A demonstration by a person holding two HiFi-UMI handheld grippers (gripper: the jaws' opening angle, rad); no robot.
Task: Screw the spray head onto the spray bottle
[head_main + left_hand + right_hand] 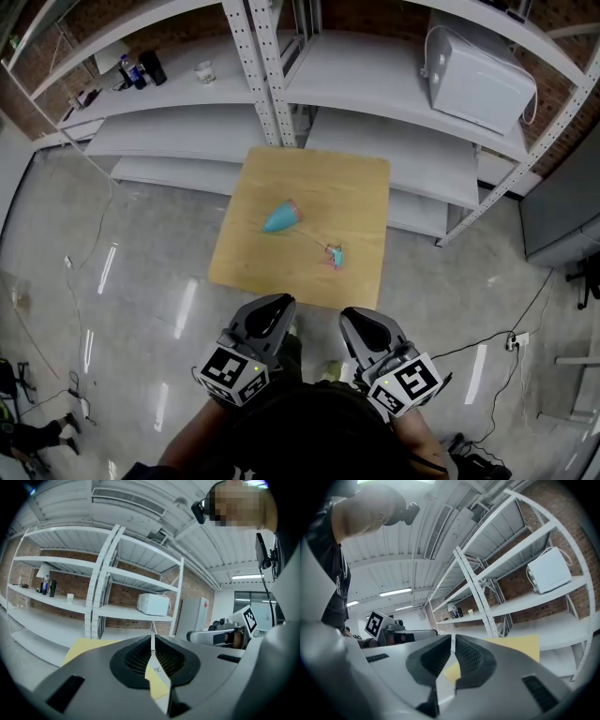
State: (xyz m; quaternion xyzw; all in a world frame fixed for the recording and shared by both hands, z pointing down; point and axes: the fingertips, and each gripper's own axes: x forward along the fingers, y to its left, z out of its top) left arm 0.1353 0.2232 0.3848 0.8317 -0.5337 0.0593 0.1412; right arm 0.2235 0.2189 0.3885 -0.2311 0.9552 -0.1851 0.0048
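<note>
A light-blue spray bottle (281,217) lies on its side on the small wooden table (356,187), left of centre. The spray head (335,255), blue and pink with a thin tube reaching toward the bottle, lies near the table's front edge. My left gripper (277,307) and right gripper (357,319) hang side by side below the table's front edge, close to my body and apart from both objects. Both are shut with nothing between the jaws. In the left gripper view the shut left gripper (153,639) shows the table beyond it; the right gripper (453,641) looks the same.
White metal shelving (272,84) stands right behind the table, with a white microwave (478,80) at upper right and bottles (136,70) and a cup at upper left. Shiny grey floor surrounds the table; cables (511,342) lie at right.
</note>
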